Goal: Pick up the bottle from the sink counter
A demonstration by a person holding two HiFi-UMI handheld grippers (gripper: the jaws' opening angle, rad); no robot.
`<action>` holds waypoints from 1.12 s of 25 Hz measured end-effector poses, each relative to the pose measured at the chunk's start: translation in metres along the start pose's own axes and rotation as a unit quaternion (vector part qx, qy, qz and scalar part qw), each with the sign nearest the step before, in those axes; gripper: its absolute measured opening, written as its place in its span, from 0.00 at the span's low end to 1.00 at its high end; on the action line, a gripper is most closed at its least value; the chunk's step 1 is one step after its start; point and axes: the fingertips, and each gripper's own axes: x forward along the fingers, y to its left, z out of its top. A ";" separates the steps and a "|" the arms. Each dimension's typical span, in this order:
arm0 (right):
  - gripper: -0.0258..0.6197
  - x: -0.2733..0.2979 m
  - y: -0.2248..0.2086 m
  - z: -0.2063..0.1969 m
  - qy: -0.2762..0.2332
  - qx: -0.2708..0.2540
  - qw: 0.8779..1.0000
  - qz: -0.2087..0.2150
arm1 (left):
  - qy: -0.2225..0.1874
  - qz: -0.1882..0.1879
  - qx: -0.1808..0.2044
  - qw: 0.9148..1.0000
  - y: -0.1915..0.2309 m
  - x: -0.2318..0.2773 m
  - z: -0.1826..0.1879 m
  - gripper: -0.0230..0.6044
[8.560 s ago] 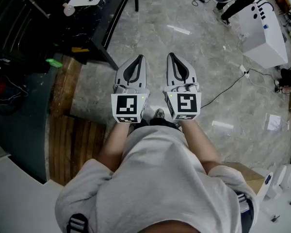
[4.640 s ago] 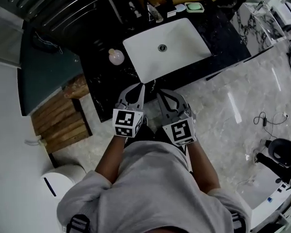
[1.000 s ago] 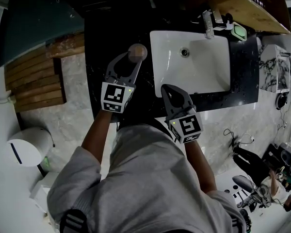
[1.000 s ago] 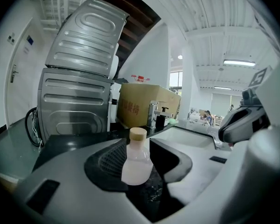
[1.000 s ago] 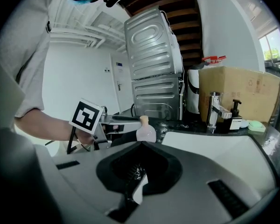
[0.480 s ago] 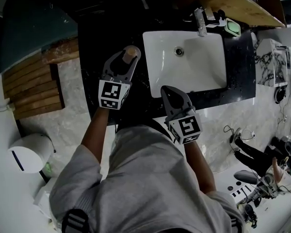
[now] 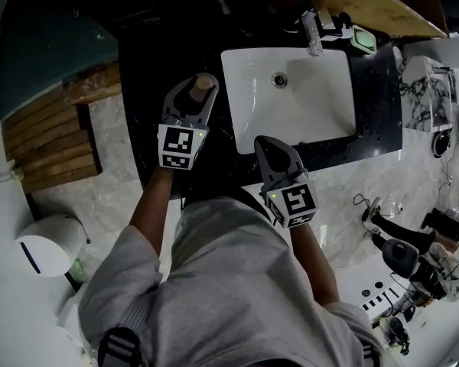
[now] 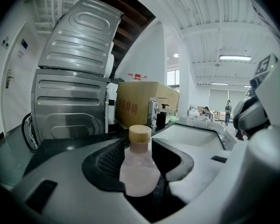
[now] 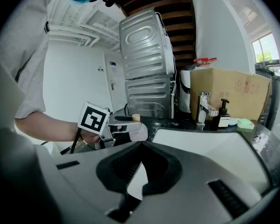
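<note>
A small pale pink bottle (image 7: 204,83) with a tan cap stands upright on the black sink counter (image 7: 149,140), left of the white basin (image 7: 333,121). My left gripper (image 7: 192,85) reaches over the counter with its jaws spread on either side of the bottle. In the left gripper view the bottle (image 8: 139,169) fills the space between the jaws of the left gripper (image 8: 139,146), and a slim gap shows on its right side. My right gripper (image 7: 269,141) hangs shut above the counter's front edge, with nothing in it. The right gripper view shows the bottle (image 9: 140,132) and the left gripper (image 9: 126,125) off to the left.
A faucet (image 7: 313,35), a dark pump bottle and a green soap dish (image 7: 363,41) line the back of the basin, below a cardboard box (image 7: 394,2). Behind the counter stands a steel washing machine (image 8: 70,101). Wooden steps (image 7: 46,140) and a white bin (image 7: 46,243) are at the left.
My left gripper has slid forward, so the bottle that stood at its fingertips is now well between the jaws. The right gripper has barely moved.
</note>
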 end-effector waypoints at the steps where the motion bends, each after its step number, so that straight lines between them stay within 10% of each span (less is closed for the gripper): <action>1: 0.05 0.000 0.000 0.000 0.001 -0.001 1.000 -0.001 | 0.000 0.001 0.003 1.000 0.000 0.001 0.000 0.30; 28: 0.05 -0.013 -0.001 -0.010 0.005 0.010 1.000 -0.025 | 0.010 0.000 0.009 1.000 0.001 0.020 0.004 0.32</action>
